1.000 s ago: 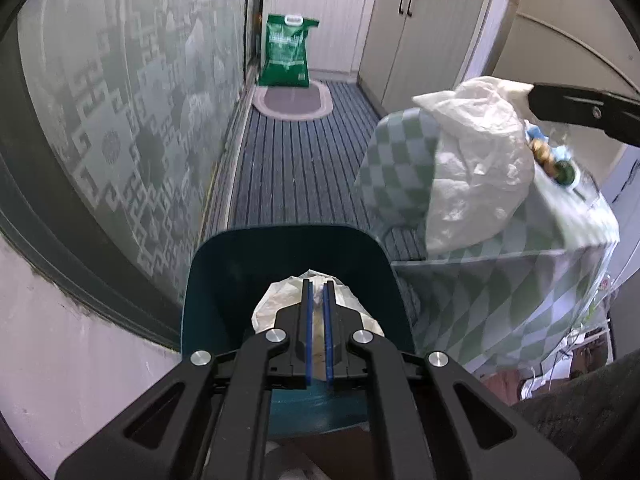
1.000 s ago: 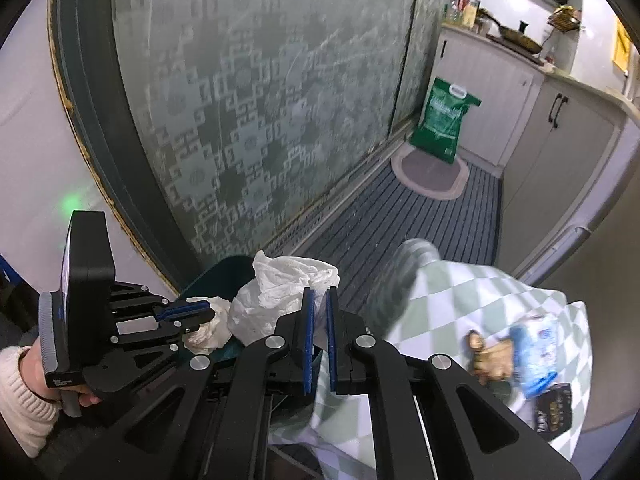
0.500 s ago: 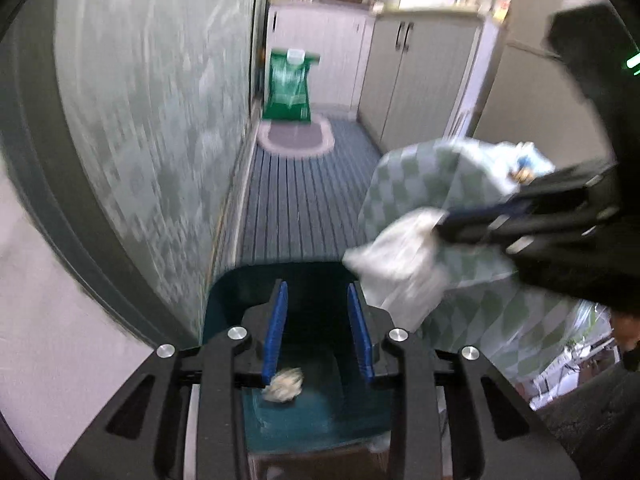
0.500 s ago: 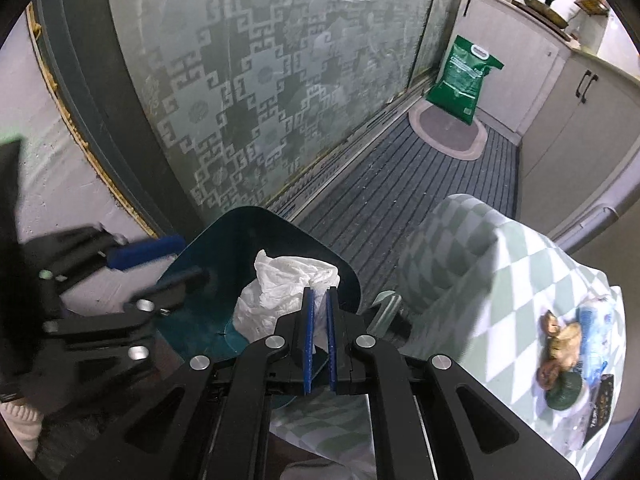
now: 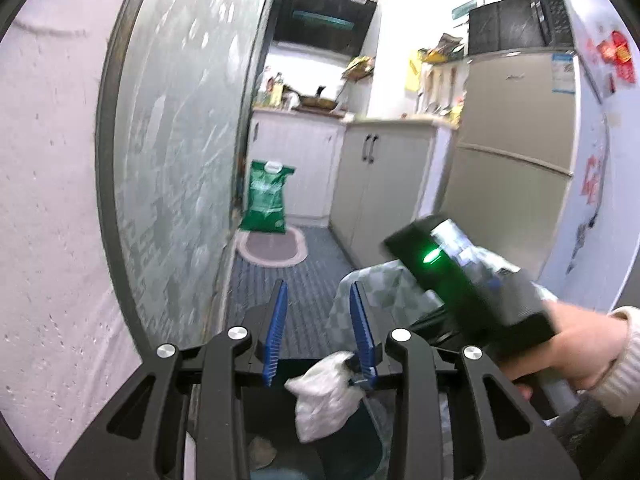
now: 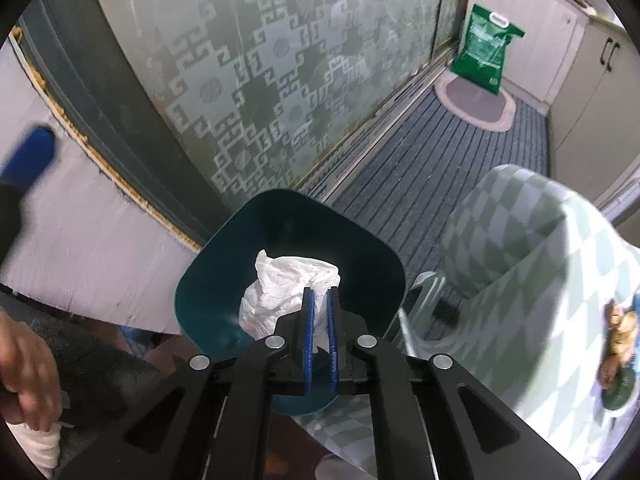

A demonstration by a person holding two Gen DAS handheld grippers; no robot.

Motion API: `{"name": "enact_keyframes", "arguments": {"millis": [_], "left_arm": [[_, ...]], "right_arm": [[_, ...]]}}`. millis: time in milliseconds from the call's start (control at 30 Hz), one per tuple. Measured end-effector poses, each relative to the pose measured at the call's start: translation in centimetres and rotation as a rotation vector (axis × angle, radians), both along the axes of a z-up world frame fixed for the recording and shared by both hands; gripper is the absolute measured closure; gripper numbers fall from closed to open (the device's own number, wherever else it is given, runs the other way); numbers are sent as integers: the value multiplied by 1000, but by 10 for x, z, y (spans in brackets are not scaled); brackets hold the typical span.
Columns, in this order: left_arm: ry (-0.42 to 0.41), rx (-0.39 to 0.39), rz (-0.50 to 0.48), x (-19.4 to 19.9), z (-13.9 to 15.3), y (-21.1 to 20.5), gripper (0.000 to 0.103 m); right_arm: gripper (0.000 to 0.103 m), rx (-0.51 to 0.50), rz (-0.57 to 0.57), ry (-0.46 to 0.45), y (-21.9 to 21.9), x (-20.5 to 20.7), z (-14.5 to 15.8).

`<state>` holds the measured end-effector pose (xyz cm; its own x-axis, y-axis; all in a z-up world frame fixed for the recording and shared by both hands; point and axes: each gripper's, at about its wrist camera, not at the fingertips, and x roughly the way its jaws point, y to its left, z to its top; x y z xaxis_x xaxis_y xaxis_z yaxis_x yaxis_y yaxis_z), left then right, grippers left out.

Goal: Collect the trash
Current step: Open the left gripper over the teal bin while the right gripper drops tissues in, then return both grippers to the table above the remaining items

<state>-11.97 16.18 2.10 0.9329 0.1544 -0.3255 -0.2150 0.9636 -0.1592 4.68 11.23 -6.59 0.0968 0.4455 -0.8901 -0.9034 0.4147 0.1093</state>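
One teal bin (image 6: 224,280), one white bag (image 6: 288,292), two grippers (image 5: 318,332) (image 6: 319,336).

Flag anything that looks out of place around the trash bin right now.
Nothing looks spilled or damaged. The right gripper is shut on a crumpled white plastic bag held over the open dark teal plastic bin. The left gripper is open and holds nothing.

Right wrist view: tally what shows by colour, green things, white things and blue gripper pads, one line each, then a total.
Green: 3, the bin, the green bag by the cabinets, the checked tablecloth.
White: 1, the crumpled plastic bag held over the bin by the right gripper.
Blue: 2, the pads of that gripper.
Total: 6.
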Motion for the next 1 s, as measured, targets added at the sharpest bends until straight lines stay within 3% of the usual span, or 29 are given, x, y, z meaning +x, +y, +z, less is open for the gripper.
{"name": "enact_keyframes", "arguments": {"millis": [133, 267, 400, 600, 1000], "left_arm": [[-94, 3, -13, -14, 13, -5, 61], [-179, -11, -14, -27, 24, -6, 56], [-241, 3, -13, -35, 34, -14, 49], [-268, 6, -34, -35, 40, -27, 38], [-243, -76, -112, 3, 40, -51, 34]], "right_arm": [[91, -33, 25, 42, 5, -3, -15], [60, -10, 25, 65, 2, -4, -18], [57, 54, 32, 47, -3, -5, -5], [47, 191, 13, -25, -24, -3, 31], [41, 310, -154, -140, -107, 48, 77]]}}
